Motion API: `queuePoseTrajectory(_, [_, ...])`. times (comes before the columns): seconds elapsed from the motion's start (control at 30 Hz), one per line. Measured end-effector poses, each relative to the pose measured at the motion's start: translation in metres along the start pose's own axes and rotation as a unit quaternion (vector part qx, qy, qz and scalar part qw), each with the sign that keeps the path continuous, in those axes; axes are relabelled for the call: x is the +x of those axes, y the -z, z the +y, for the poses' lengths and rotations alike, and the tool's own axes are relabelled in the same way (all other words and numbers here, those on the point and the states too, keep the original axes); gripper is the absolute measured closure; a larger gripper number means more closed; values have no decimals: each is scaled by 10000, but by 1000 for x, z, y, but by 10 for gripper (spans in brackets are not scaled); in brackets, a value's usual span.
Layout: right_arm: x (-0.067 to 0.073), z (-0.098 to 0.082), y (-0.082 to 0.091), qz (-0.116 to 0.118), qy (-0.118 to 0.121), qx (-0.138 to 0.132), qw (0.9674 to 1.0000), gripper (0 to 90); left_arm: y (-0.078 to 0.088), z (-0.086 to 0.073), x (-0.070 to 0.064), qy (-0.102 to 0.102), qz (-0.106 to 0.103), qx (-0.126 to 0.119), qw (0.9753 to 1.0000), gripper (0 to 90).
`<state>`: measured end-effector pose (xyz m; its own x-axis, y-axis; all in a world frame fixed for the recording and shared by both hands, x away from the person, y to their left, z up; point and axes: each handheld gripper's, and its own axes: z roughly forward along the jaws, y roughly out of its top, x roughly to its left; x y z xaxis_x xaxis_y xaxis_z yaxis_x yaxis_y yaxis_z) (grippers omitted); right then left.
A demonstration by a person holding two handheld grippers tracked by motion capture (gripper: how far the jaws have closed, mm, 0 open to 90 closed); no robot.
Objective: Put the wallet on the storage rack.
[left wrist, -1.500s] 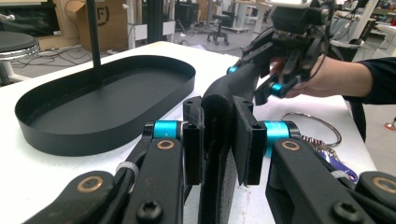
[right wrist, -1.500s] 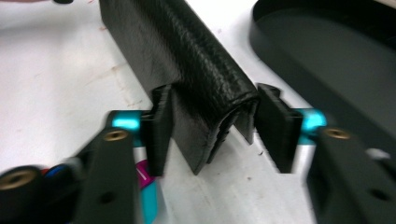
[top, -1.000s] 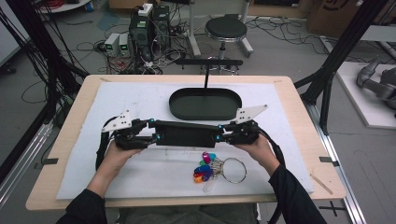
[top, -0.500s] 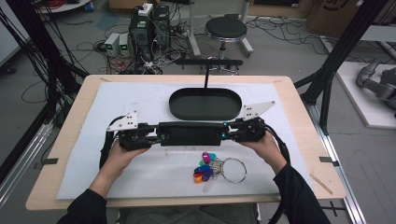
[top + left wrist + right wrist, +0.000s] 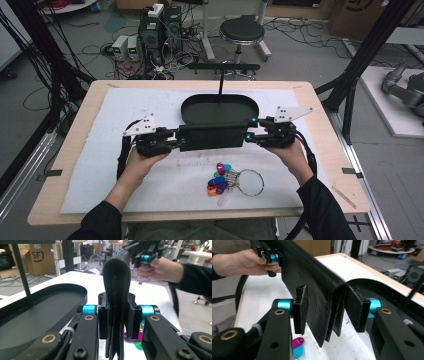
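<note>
The person is holding a black folded pouch (image 5: pixel 212 138) level above the white mat (image 5: pixel 100 150), just in front of the black oval tray (image 5: pixel 220 107), with one gripper at each end.

The left gripper (image 5: pixel 117 322) is clamping its end of the pouch: both pads are pressing the folded layers flat together. The right gripper (image 5: pixel 329 312) has just been opening; its jaws are standing apart from the material, with the folds hanging loose between them, so this end is released or close to it.

Handling judgement: the pouch is looking soft and light, made of several limp leather-like layers that are drooping below the jaws. It is likely to sag or unfold when supported at one end. The short ends, gripped across all layers, appear to be the sound holding points.

Containers: the tray is showing nothing inside; a thin upright post is rising at its far rim. A key ring with coloured tags (image 5: pixel 225 179) is lying on the mat, nearer the person, well apart from the tray.
</note>
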<state>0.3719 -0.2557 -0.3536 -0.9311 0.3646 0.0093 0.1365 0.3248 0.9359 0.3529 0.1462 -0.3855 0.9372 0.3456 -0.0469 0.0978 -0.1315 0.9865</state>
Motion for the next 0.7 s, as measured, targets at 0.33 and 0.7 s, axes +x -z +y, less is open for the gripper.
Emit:
queuePoseTrajectory(0.33, [-5, -11, 24, -1051, -72, -136, 9943, 421, -4, 2, 10, -29, 298, -98, 9995, 761])
queuePoseTrajectory(0.7, [-14, -37, 57, -2461, -480, -387, 9673, 425, -13, 6, 23, -57, 696, -182, 9974, 760])
